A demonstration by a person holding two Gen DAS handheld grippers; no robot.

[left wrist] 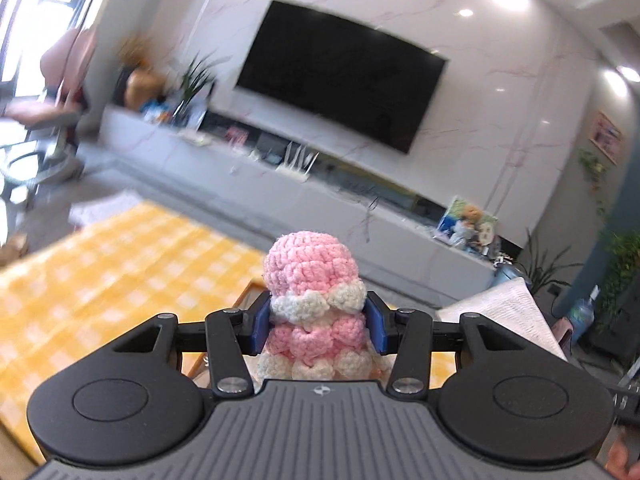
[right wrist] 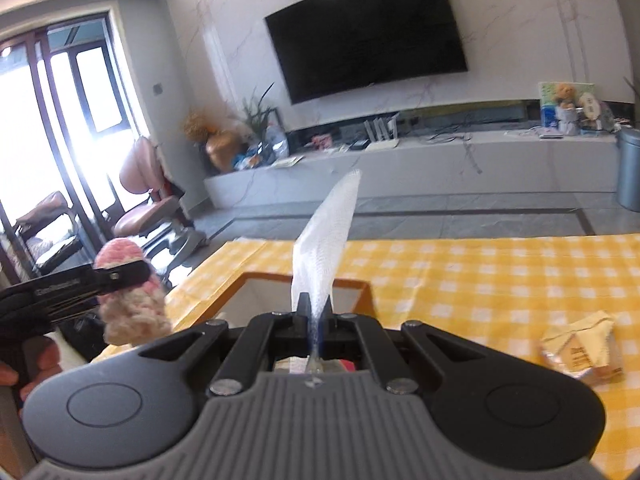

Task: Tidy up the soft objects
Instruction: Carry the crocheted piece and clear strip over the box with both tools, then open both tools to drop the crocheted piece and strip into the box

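Spreading across the lower part of both views, a yellow-and-white checked tablecloth [right wrist: 500, 280] covers the table, with a black television [right wrist: 366, 32] on the marbled wall behind and a long pale cabinet [right wrist: 440, 160] beneath it. An open box with an orange rim [right wrist: 360, 286] sits on the cloth just ahead of the right gripper; its pale inside wall shows, though what lies in it is mostly hidden by the tool. A pinkish chair [right wrist: 148, 200] stands near the bright glass doors on the left.

Held in the air over the table's edge, the left gripper [left wrist: 318, 324] has its blue pads pressed against both sides of a pink and cream crocheted toy [left wrist: 314, 280], jaws about half wide around it. In the right wrist view, that same toy [right wrist: 132, 296] hangs to the left of the box.

Clamped completely together, the right gripper [right wrist: 316, 308] pinches a white mesh cloth [right wrist: 324, 240], which stands up in a thin strip above the box. A small crumpled yellow packet [right wrist: 580, 352] lies on the tablecloth, well to the right.
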